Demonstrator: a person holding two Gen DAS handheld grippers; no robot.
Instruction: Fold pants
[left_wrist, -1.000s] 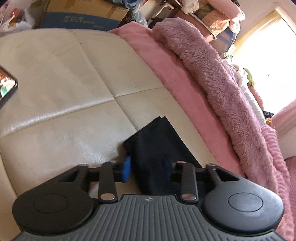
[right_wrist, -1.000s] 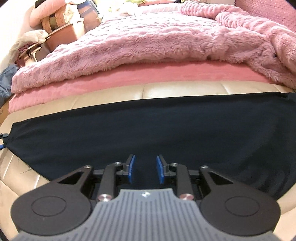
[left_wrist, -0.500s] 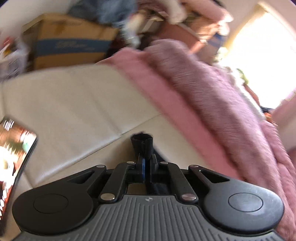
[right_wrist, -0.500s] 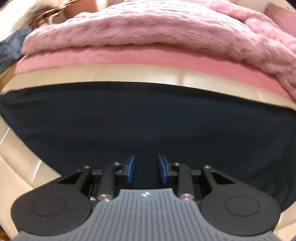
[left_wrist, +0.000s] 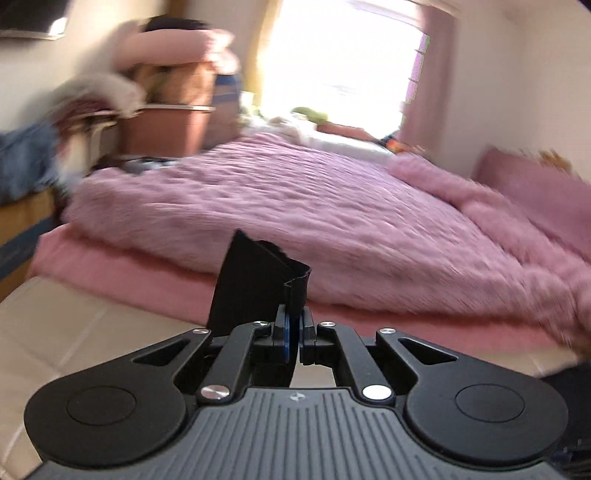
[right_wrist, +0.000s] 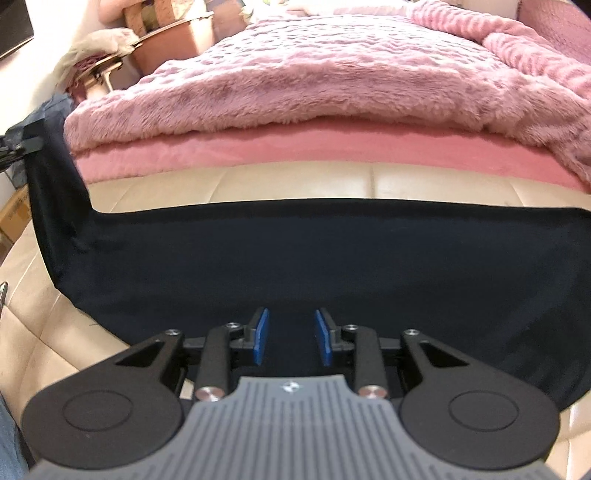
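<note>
Through my left wrist camera nearly everything beyond my tongs is smeared: the fluffy blanket, the boxes and bundles stacked past the bed, and the window, which is blown out white. The pants stand up in front of my left gripper and hide the mattress edge behind them. From the right side, the pants run off the right edge, and my other tongs at far left are mostly cut off.
</note>
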